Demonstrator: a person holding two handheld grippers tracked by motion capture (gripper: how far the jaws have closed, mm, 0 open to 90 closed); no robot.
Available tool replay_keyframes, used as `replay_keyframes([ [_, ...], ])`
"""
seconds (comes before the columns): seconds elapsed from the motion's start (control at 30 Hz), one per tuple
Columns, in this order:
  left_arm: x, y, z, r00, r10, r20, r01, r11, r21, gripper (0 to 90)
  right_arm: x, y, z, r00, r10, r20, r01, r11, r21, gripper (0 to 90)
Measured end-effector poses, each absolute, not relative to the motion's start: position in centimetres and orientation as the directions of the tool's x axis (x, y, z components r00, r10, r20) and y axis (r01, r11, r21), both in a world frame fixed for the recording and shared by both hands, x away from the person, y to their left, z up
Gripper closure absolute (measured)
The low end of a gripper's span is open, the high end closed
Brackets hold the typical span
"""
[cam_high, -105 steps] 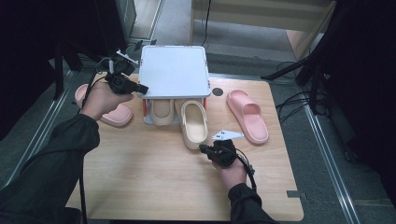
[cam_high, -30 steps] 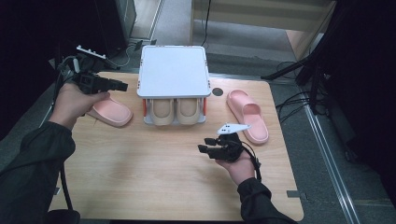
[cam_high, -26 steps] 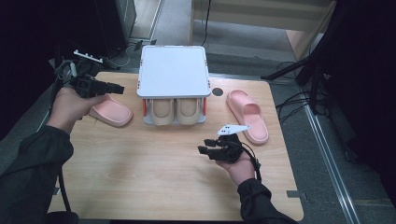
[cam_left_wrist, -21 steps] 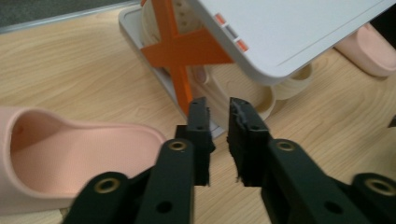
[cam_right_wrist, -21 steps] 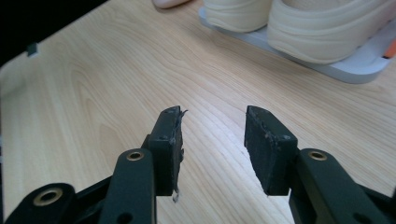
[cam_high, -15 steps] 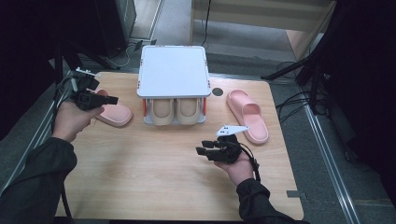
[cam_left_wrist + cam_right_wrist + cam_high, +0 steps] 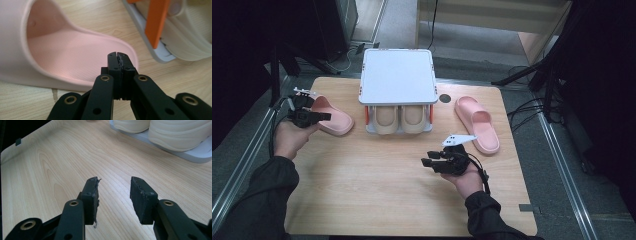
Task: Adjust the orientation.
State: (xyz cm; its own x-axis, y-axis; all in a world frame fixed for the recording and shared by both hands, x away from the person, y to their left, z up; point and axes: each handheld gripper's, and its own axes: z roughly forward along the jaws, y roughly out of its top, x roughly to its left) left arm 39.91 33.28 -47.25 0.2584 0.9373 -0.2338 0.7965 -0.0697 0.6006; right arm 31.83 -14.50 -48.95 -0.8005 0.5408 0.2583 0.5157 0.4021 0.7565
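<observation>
From above, the left gripper (image 7: 323,116) is seen at the pink slipper (image 7: 331,116) left of the shoe rack (image 7: 397,75); the right gripper (image 7: 426,158) hovers over bare table (image 7: 362,185). Along the left gripper (image 7: 117,54), its jaws are shown pressed together, empty, over the slipper's heel (image 7: 75,55). Along the right gripper (image 7: 113,188), jaws stand apart above the wood (image 7: 50,165).

Two pink slippers (image 7: 331,116) (image 7: 478,123) lie on the counter (image 7: 377,185) — one out to each side. Two cream slippers (image 7: 385,117) (image 7: 415,116) sit side by side under one white rack (image 7: 397,76). Two black grippers (image 7: 323,116) (image 7: 427,158) — one in each hand.
</observation>
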Motion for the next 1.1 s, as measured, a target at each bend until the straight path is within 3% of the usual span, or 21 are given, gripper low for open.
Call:
replay_keyframes([
  [0.2, 40.1, 35.0, -49.4, 0.187, 0.945, -0.267, 0.812, 0.004, 0.583, 89.3, 31.6, -15.0, -49.1, -0.795, 0.552, 0.251, 0.519, 0.405, 0.753, 58.8],
  [0.4, 40.7, 35.6, -49.6, 0.172, 0.956, -0.237, 0.799, 0.006, 0.601, 89.3, 31.2, -15.5, -49.1, -0.79, 0.561, 0.248, 0.52, 0.396, 0.757, 58.8],
  [1.1, 40.5, 37.7, -50.5, 0.142, 0.956, -0.257, 0.814, 0.035, 0.58, 87.2, 31.4, -16.1, -49.5, -0.772, 0.581, 0.256, 0.545, 0.399, 0.737, 57.9],
])
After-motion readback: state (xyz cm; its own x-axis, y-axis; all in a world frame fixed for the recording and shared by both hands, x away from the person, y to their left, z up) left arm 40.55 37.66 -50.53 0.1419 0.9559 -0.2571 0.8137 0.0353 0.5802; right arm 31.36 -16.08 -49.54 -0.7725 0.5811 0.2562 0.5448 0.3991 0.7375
